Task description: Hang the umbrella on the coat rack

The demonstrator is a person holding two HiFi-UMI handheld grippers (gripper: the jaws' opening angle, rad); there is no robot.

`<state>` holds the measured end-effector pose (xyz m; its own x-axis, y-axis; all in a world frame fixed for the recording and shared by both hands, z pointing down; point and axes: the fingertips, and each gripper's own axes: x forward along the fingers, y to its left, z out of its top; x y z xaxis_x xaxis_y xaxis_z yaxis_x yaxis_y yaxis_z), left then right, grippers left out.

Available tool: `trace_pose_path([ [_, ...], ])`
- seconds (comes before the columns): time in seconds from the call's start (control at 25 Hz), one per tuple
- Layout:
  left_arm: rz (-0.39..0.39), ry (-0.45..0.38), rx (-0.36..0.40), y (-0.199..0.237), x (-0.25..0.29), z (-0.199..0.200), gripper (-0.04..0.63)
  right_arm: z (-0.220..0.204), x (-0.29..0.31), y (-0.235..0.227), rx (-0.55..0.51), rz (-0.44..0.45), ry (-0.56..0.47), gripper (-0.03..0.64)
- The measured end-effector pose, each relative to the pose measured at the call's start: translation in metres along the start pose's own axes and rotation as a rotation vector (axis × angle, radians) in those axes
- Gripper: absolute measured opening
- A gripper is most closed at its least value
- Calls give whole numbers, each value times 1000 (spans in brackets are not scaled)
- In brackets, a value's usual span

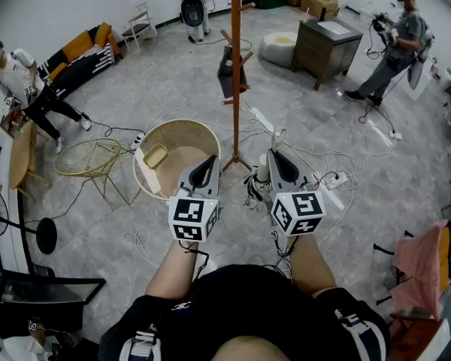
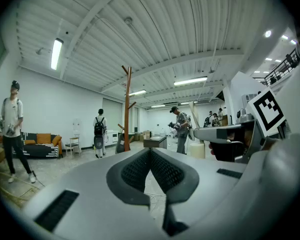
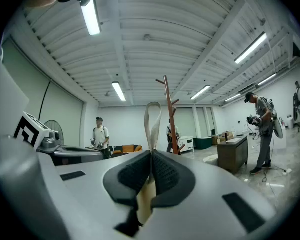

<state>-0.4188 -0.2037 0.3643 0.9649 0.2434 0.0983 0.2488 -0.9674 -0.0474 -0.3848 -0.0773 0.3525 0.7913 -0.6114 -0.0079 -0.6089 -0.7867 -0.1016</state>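
The umbrella (image 3: 146,200) is held just right of the coat rack (image 1: 235,66) foot. Its pale strap loop (image 3: 152,124) is pinched between the jaws of the right gripper (image 3: 151,156). The left gripper (image 2: 150,154) is held left of the rack's foot, with its jaws pressed together on nothing. A round wooden tub (image 1: 177,121) is seen left of the rack.

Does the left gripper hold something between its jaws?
No, the left gripper has its jaws shut together, with nothing between them.
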Motion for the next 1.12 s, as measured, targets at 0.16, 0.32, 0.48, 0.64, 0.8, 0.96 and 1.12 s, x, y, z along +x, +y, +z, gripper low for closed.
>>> trace_pose_path([
  [0.16, 5, 4, -3, 2, 0, 3, 18, 7, 2, 4, -16, 7, -5, 18],
  [0.32, 7, -1, 1, -13, 5, 0, 18, 5, -5, -4, -16, 28, -22, 20],
  [0.48, 11, -4, 6, -31, 14, 5, 18, 12, -12, -21, -23, 37, -31, 20],
  [0.64, 10, 0, 12, -53, 37, 8, 18, 17, -13, -50, -21, 48, -38, 20],
  [0.8, 12, -8, 12, -75, 56, 9, 18, 18, -19, -70, -35, 74, -36, 20],
  [0.96, 7, -16, 7, -101, 77, 15, 18, 23, -25, -98, -49, 91, -38, 20],
  [1.12, -4, -17, 4, -118, 101, 8, 18, 18, -26, -128, -44, 83, -40, 20],
])
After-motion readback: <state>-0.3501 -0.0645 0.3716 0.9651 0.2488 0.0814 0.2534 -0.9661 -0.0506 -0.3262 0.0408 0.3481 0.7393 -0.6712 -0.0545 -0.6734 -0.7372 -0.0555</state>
